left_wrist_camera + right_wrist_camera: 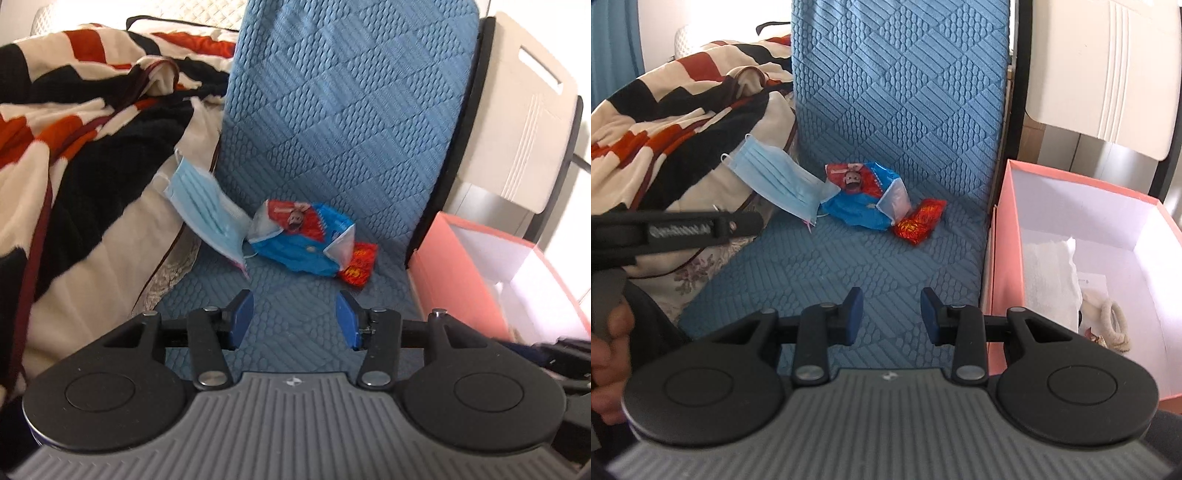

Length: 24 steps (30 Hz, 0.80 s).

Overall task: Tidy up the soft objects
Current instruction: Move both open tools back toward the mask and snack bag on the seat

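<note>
A light blue face mask (205, 212) (779, 181) leans against the blanket on the blue quilted cushion (332, 129) (886, 110). To its right lies a crumpled blue and red packet (299, 240) (862, 197), with a small red and gold wrapper (360, 264) (918, 221) beside it. A pink box (461, 280) (1001, 236) stands at the right and holds white cloth (1049, 280) and a rope ring (1115, 325). My left gripper (295, 317) is open and empty, just short of the packet. My right gripper (892, 314) is open and empty, further back.
A black, cream and orange blanket (74, 129) (672, 110) is heaped at the left. A white chair (524, 110) (1108, 74) stands behind the box. The left gripper's handle and the hand holding it (665, 229) show at the right wrist view's left edge.
</note>
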Tool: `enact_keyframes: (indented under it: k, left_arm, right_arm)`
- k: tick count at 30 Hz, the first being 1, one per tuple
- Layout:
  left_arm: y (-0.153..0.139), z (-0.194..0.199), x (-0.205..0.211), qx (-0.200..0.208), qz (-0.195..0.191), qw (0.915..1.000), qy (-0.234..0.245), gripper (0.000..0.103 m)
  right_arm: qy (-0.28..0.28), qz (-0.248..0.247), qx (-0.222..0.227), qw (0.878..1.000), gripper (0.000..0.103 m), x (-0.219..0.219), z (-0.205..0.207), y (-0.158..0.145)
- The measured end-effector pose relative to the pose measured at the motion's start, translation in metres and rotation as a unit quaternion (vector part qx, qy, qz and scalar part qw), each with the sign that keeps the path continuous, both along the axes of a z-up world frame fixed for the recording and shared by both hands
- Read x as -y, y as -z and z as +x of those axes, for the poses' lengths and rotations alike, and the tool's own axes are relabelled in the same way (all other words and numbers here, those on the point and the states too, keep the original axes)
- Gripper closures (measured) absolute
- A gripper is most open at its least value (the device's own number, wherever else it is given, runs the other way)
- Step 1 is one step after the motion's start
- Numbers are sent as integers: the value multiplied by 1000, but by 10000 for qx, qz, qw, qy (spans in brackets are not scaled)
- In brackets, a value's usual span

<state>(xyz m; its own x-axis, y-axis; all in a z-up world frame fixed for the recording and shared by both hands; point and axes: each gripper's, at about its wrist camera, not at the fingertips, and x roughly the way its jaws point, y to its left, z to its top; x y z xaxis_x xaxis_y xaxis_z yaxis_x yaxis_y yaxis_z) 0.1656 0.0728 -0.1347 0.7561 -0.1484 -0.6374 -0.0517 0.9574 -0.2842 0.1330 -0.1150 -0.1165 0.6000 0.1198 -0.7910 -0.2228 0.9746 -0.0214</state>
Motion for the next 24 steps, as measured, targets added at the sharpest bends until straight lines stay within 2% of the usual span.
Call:
enact_keyframes:
  k: [4, 6, 9, 17, 24]
  left_arm:
    - [18, 7, -3, -113, -55, 9999, -22, 47]
    - [22, 12, -5, -169, -218, 9996, -68, 47]
    - [26, 18, -6, -77, -335, 9992, -180, 39]
    - [39, 49, -13, -240, -497, 9973, -482, 39]
    - [54, 77, -25, -494, -855, 9919, -798, 39]
  right_arm:
    - [-70, -37, 72, 9999, 65, -5, 4, 7]
    - [-112, -49, 89, 9999, 65, -8, 8, 12]
    - [-171, -69, 127, 9997, 66, -10, 13, 16]
    - [-394, -173, 331, 9985, 65, -15, 36, 19]
    - [-647, -299, 428, 9965, 66, -25, 63, 25]
